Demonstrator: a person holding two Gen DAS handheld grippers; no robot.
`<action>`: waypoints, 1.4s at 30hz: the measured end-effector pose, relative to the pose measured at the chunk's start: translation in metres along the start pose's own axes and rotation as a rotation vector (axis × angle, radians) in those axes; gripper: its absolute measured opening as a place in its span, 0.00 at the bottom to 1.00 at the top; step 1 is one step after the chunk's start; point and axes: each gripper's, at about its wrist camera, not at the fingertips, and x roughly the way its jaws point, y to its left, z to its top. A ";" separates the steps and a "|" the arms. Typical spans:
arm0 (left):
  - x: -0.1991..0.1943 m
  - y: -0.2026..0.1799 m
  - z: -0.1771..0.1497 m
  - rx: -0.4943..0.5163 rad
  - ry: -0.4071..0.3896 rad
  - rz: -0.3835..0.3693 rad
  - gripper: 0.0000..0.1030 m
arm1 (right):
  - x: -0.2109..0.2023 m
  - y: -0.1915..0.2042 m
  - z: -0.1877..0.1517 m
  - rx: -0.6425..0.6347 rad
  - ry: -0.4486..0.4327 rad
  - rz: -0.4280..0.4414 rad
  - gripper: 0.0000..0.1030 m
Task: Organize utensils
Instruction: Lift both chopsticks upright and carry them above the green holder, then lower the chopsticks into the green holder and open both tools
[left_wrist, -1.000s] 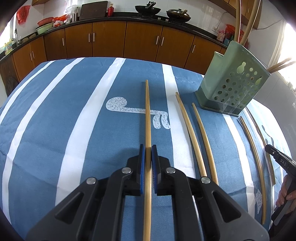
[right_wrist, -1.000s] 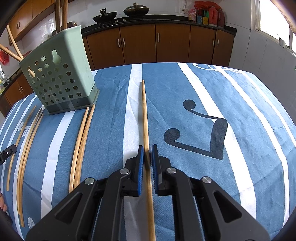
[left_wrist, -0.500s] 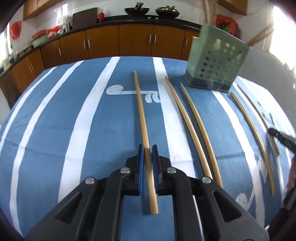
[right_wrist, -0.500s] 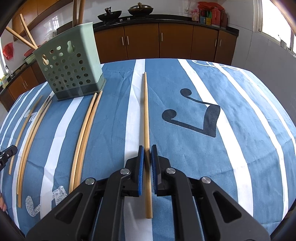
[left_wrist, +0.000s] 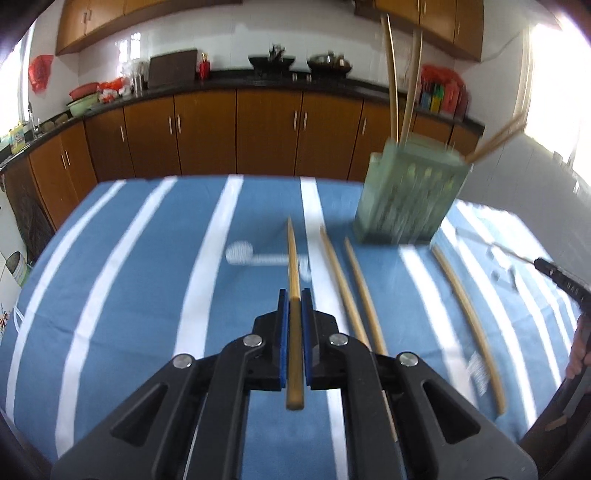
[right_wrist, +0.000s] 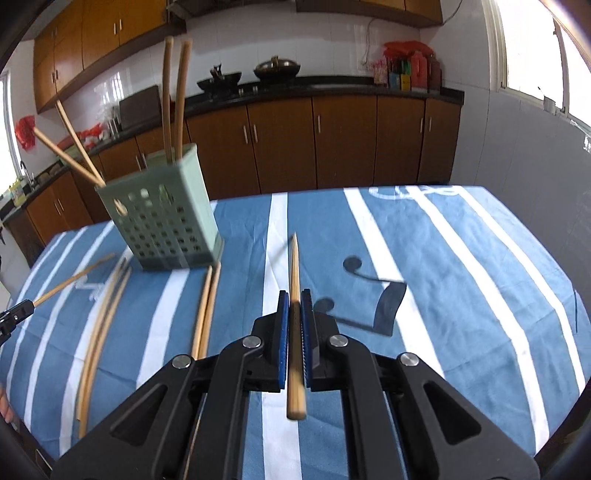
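My left gripper is shut on a bamboo chopstick and holds it lifted above the blue striped tablecloth, tip pointing forward. My right gripper is shut on another chopstick, also lifted. The green perforated utensil holder stands at the far right in the left view and at the far left in the right view, with several chopsticks standing in it. Loose chopsticks lie on the cloth beside it, also in the right view.
More curved chopsticks lie at the right of the left view and at the left of the right view. The other gripper's tip shows at the right edge. Kitchen cabinets stand behind the table.
Both grippers have lifted their chopsticks off the cloth and tilted upward. The holder now looks farther away and the view is blurred from motion.
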 end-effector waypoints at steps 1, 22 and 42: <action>-0.007 0.001 0.005 -0.011 -0.026 -0.006 0.08 | -0.005 0.000 0.004 0.003 -0.018 0.004 0.07; -0.066 -0.001 0.054 -0.071 -0.224 -0.051 0.07 | -0.053 -0.004 0.043 0.044 -0.194 0.065 0.07; -0.124 -0.078 0.158 -0.060 -0.601 -0.174 0.07 | -0.110 0.042 0.134 0.058 -0.458 0.304 0.07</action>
